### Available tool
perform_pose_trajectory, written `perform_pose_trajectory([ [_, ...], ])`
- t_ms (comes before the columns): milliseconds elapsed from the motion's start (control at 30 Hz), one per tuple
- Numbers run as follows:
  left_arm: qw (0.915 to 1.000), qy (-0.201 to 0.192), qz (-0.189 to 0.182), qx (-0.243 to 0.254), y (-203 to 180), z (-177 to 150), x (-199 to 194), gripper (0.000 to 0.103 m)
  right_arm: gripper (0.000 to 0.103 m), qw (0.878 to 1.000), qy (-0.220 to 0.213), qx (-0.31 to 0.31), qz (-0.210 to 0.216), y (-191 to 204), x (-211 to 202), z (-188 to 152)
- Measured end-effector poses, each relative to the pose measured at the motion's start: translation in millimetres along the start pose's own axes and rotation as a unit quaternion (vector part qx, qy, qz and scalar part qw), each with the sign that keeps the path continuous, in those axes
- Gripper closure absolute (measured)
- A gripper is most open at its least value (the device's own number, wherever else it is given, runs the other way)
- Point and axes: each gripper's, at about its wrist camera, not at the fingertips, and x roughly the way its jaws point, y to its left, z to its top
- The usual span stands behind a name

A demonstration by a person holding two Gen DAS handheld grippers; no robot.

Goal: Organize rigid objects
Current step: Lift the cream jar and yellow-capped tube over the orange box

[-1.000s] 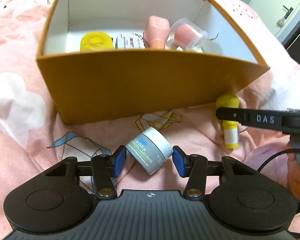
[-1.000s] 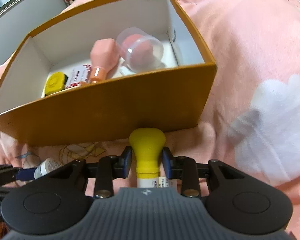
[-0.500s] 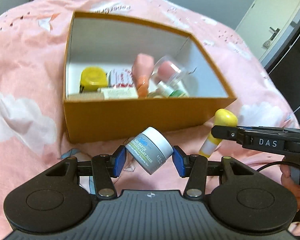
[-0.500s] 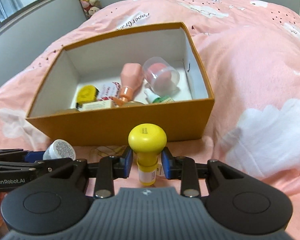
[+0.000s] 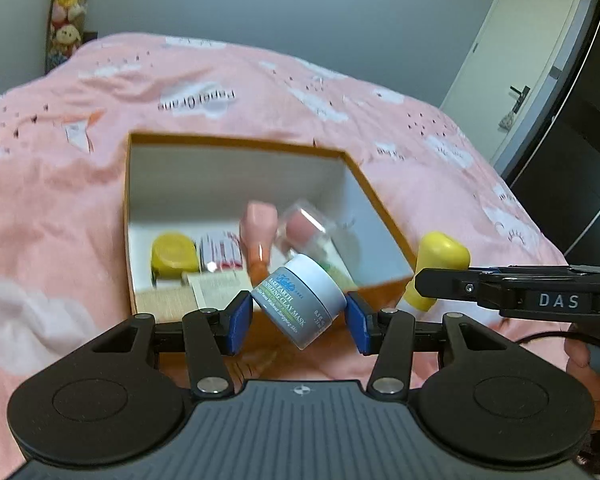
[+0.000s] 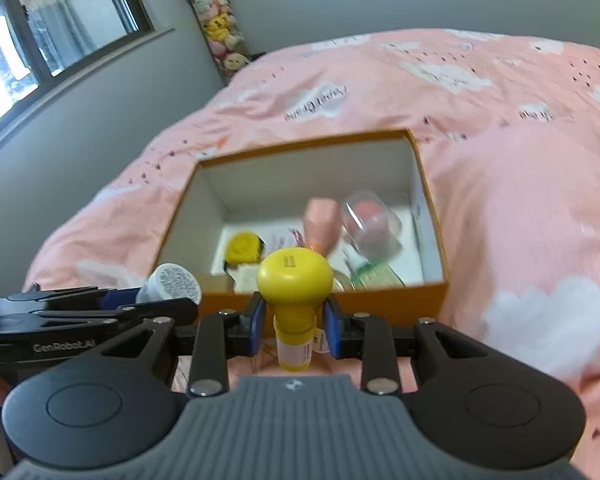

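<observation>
The left gripper (image 5: 299, 317) squeezes a small round grey jar with a white lid (image 5: 300, 300) between its blue pads (image 5: 239, 321), and the jar sits tilted. The right gripper (image 6: 295, 325) pinches a little bottle with a big round yellow cap (image 6: 295, 280) by its neck, and the bottle stands upright. Both are held up in the air, close to the near wall of an open orange cardboard box with white insides (image 6: 396, 300). The box rests on a pink bed cover with white clouds (image 6: 520, 208). Inside the box lie a yellow round tub (image 5: 175, 254), a pink bottle (image 5: 257, 232), a clear dome with a pink ball in it (image 6: 370, 220) and some small packets that are too blurry to name.
</observation>
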Motion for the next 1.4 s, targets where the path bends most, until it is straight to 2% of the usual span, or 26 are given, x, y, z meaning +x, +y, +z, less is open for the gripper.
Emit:
perform_pose_trajectory([
  [167, 0.9999, -0.012, 0.009, -0.001, 8.7, 21.5, 11.8, 0.046, 0.073, 1.000, -0.015, -0.020, 0.010, 7.9, 11.6, 29.6],
  [367, 0.9993, -0.018, 0.031, -0.005, 32.9, 46.5, 36.8, 0.046, 0.073, 1.000, -0.003, -0.029, 0.011, 9.3, 51.3, 61.1],
  [533, 0.9989, 0.013, 0.043, -0.010, 53.6, 65.6, 73.3, 0.046, 0.073, 0.999, 0.025, -0.044, -0.003, 11.5, 101.7, 81.2],
  [700, 0.9973, 0.048, 0.054, -0.010, 64.5, 73.8, 105.9, 0.046, 0.073, 0.995, 0.063, -0.073, -0.016, 16.3, 153.8, 87.5],
  [833, 0.9952, 0.056, 0.080, 0.005, 66.5, 80.5, 125.8, 0.046, 0.073, 0.993, 0.083, -0.076, -0.031, 9.7, 182.2, 93.4],
  [1000, 0.9920, 0.064, 0.107, 0.019, 64.6, 93.6, 142.4, 0.046, 0.073, 0.992, 0.100, -0.076, -0.013, 0.8, 204.9, 105.7],
  [1100, 0.9843, 0.065, 0.146, 0.075, 55.2, 90.2, 153.0, 0.046, 0.073, 0.991, 0.096, -0.082, -0.032, -3.4, 210.2, 108.5],
  [1300, 0.9767, 0.091, 0.160, 0.110, 53.5, 77.2, 174.1, 0.046, 0.073, 0.994, 0.086, -0.049, -0.036, -25.1, 206.8, 117.1],
  [1400, 0.9766, 0.109, 0.154, 0.103, 53.7, 77.1, 181.5, 0.046, 0.073, 0.994, 0.089, -0.049, -0.043, -25.8, 213.3, 120.8],
])
